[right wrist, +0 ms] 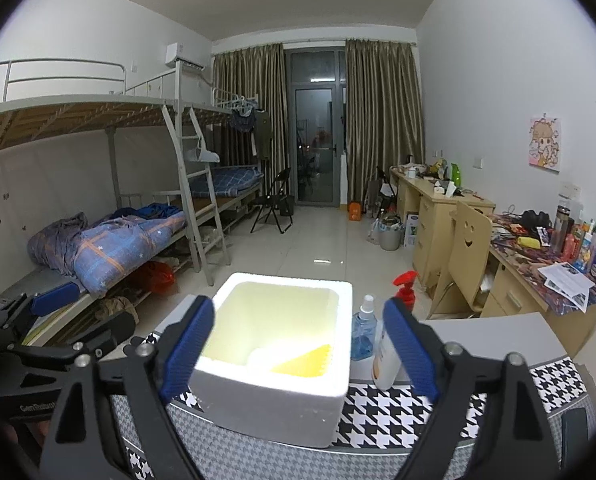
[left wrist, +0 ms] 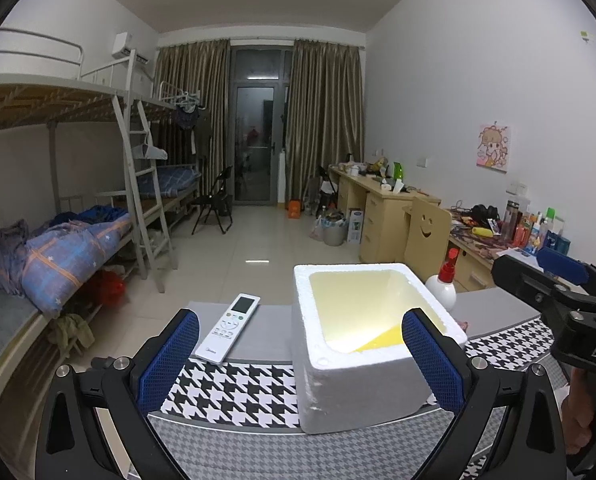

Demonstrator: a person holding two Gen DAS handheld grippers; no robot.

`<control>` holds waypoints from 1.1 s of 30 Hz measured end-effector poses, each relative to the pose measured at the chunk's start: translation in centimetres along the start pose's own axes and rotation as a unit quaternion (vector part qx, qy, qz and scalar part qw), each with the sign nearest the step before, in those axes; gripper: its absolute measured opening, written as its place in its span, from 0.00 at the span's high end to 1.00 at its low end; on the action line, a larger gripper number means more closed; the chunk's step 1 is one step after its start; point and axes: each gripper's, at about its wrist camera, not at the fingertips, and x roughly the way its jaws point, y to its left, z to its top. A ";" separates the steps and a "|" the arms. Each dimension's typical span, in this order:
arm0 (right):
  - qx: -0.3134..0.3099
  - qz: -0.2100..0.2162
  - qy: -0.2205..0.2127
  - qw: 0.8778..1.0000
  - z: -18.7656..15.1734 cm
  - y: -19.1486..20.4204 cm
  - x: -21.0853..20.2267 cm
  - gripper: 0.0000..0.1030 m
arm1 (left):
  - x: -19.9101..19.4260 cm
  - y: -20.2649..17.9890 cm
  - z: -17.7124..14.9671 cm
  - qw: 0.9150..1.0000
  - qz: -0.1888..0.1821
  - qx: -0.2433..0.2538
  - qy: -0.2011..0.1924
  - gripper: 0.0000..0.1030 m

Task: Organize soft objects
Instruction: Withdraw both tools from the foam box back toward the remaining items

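Observation:
A white foam box (left wrist: 361, 396) (right wrist: 274, 408) stands open-topped on the houndstooth-covered table (left wrist: 234, 392). A yellow soft object (left wrist: 381, 338) (right wrist: 305, 360) lies on its floor, in the near right corner, with something pale beside it. My left gripper (left wrist: 301, 316) is open and hovers in front of the box, nothing between its blue pads. My right gripper (right wrist: 299, 302) is also open, just before and above the box's near rim, with empty jaws. Each gripper shows at the edge of the other's view: the right gripper (left wrist: 557, 280) and the left gripper (right wrist: 54, 300).
A white remote control (left wrist: 228, 328) lies left of the box. Right of it stand a white spray bottle with a red top (left wrist: 443, 284), a blue spray bottle (right wrist: 363, 334) and a white lotion bottle (right wrist: 385, 356). Bunk beds line the left wall, cluttered desks and a wooden chair (right wrist: 467, 252) the right.

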 end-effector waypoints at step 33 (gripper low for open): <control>-0.020 0.009 -0.031 0.999 -4.1 -0.6 -8.3 0.04 | -7.0 -3.5 -3.3 0.999 -0.029 0.012 -0.023 0.01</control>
